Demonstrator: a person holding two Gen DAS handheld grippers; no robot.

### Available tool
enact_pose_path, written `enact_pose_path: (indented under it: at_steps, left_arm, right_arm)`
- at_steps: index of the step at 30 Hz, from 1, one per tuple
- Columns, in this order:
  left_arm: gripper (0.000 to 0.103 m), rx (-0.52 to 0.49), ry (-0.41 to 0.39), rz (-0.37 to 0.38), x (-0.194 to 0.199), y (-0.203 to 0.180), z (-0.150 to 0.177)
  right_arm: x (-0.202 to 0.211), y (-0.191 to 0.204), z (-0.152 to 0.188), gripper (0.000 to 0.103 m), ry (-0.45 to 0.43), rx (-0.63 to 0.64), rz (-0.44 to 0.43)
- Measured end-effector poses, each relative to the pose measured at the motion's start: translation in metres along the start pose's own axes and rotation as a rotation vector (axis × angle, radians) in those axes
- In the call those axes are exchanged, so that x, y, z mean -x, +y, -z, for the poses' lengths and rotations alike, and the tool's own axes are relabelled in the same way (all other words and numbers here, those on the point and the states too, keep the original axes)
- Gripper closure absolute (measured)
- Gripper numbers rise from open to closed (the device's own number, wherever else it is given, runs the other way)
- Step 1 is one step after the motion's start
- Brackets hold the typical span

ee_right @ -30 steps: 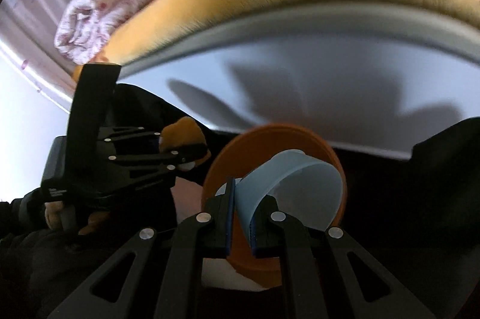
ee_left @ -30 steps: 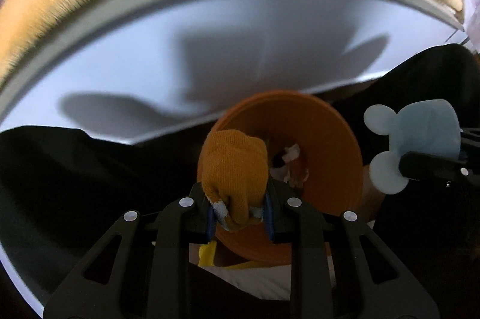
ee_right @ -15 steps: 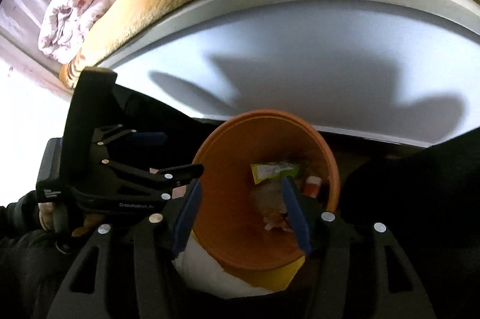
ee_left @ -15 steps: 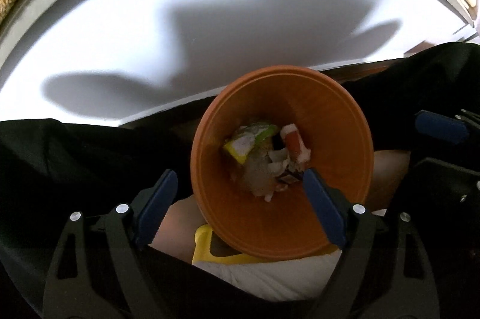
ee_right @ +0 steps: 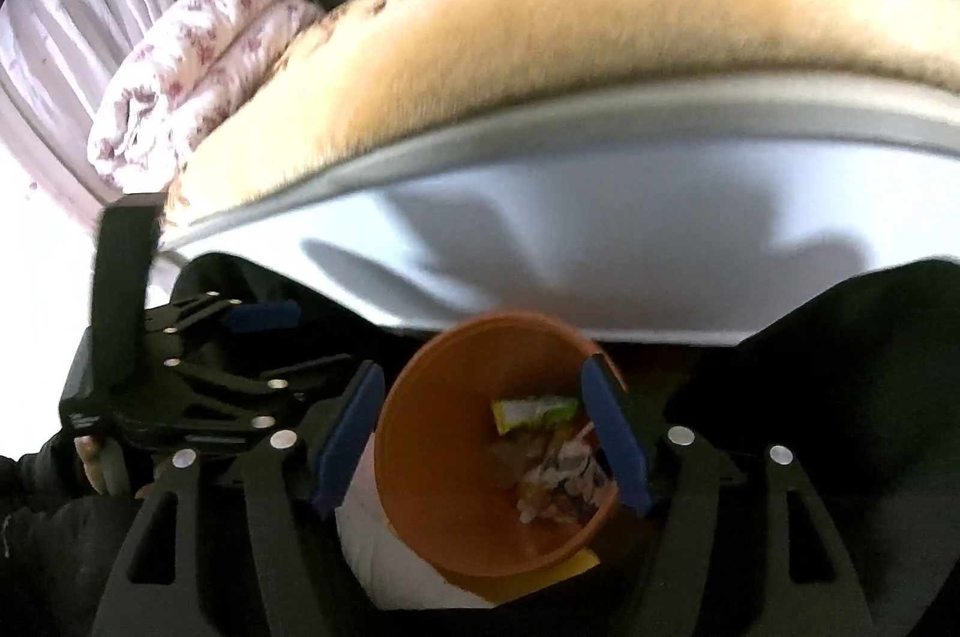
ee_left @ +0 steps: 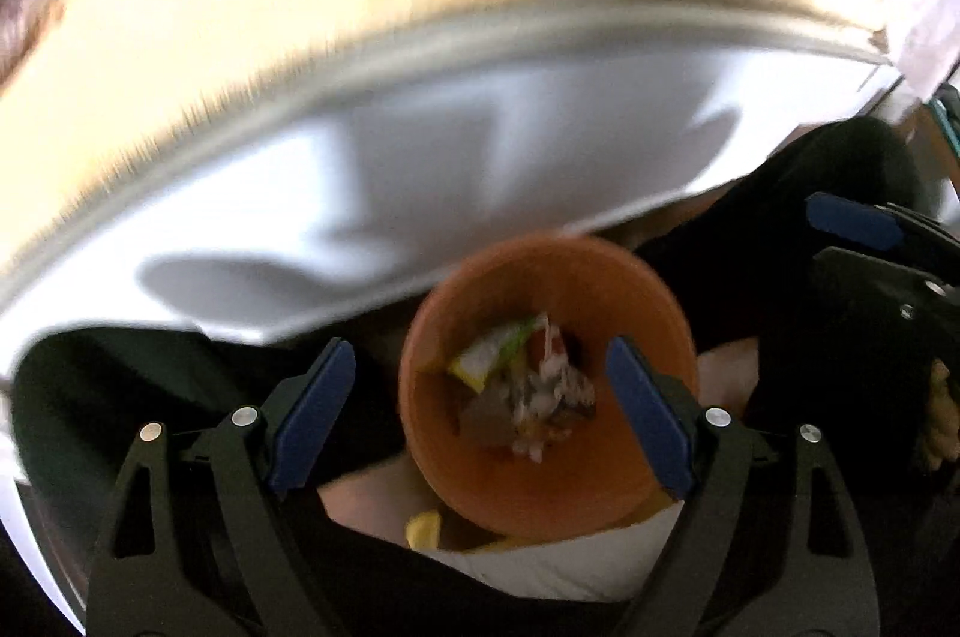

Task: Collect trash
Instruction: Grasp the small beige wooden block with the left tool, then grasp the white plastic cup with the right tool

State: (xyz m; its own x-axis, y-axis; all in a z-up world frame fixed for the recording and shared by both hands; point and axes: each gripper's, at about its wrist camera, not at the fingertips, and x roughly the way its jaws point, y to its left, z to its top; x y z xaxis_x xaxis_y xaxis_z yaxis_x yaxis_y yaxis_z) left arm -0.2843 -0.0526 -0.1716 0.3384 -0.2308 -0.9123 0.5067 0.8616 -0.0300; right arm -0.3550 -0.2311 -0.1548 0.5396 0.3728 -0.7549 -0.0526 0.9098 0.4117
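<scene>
I am looking down over the side of a bed (ee_right: 600, 37) that fills the top of both wrist views. A shaggy tan blanket (ee_left: 300, 7) covers the bed, a grey mattress edge runs under it, and the white side panel (ee_right: 630, 253) below carries soft shadows. A rolled quilt with a red flower print (ee_right: 198, 55) lies at the far left end of the bed, near a barred window.

Below the panel, between dark clothing on both sides, stands an orange bin (ee_left: 600, 469), tilted so I see straight into it. At its bottom lies the collected trash (ee_left: 528, 385): a yellow and green wrapper, crumpled white paper and red scraps, blurred.

My left gripper (ee_left: 480, 409) hangs over the bin, its blue-padded jaws wide apart with nothing between them; its right finger overlaps the bin rim. My right gripper (ee_right: 480, 439) also hangs over the bin, its jaws opening and empty, one finger on each side of the bin mouth. In the right view the left gripper (ee_right: 252, 355) shows at the left, held by a hand (ee_right: 96, 463).
</scene>
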Motion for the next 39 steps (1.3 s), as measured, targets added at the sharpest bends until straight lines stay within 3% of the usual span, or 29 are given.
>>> enact_pose_path:
  at_steps: [4,10,14,19,25,31,32,33,34,35,36,39]
  left_arm:
    - [0.019,-0.007,-0.089,-0.022,0.027,-0.001,-0.03]
    - [0.015,0.09,-0.183,-0.009,0.039,0.008,-0.107]
    - [0.015,0.119,-0.197,-0.031,0.027,0.003,-0.17]
    - [0.015,0.136,-0.181,-0.003,0.0,-0.011,-0.227]
    - [0.015,0.198,-0.138,-0.052,-0.044,-0.007,-0.284]
    - [0.015,0.3,-0.113,-0.027,-0.069,0.009,-0.315]
    - [0.018,0.31,-0.115,-0.021,-0.071,0.012,-0.317]
    - [0.037,0.316,-0.109,-0.024,-0.074,0.014,-0.32]
    - [0.046,0.313,-0.099,-0.044,-0.077,0.015,-0.321]
    - [0.047,0.31,-0.098,-0.048,-0.078,0.015,-0.321]
    - [0.062,0.303,-0.113,-0.032,-0.075,0.015,-0.319]
    - [0.068,0.283,-0.126,-0.012,-0.068,0.015,-0.313]
  right_arm:
    - [0.031,-0.006,-0.008,0.018,-0.139,0.001,0.042]
    - [0.063,-0.03,-0.028,0.011,-0.271,-0.048,0.083]
    - [0.087,-0.049,-0.034,0.008,-0.364,-0.065,0.131]
    - [0.101,-0.075,-0.035,0.008,-0.415,-0.133,0.147]
    - [0.108,-0.097,-0.034,0.008,-0.442,-0.19,0.138]
    - [0.1,-0.1,-0.041,0.008,-0.416,-0.162,0.164]
    - [0.098,-0.101,-0.041,0.008,-0.41,-0.16,0.164]
    - [0.096,-0.101,-0.042,0.008,-0.405,-0.16,0.163]
    - [0.094,-0.102,-0.043,0.008,-0.4,-0.161,0.164]
    - [0.093,-0.101,-0.043,0.008,-0.398,-0.16,0.168]
    - [0.091,-0.101,-0.045,0.008,-0.393,-0.157,0.17]
    - [0.092,-0.097,-0.051,0.008,-0.398,-0.144,0.182]
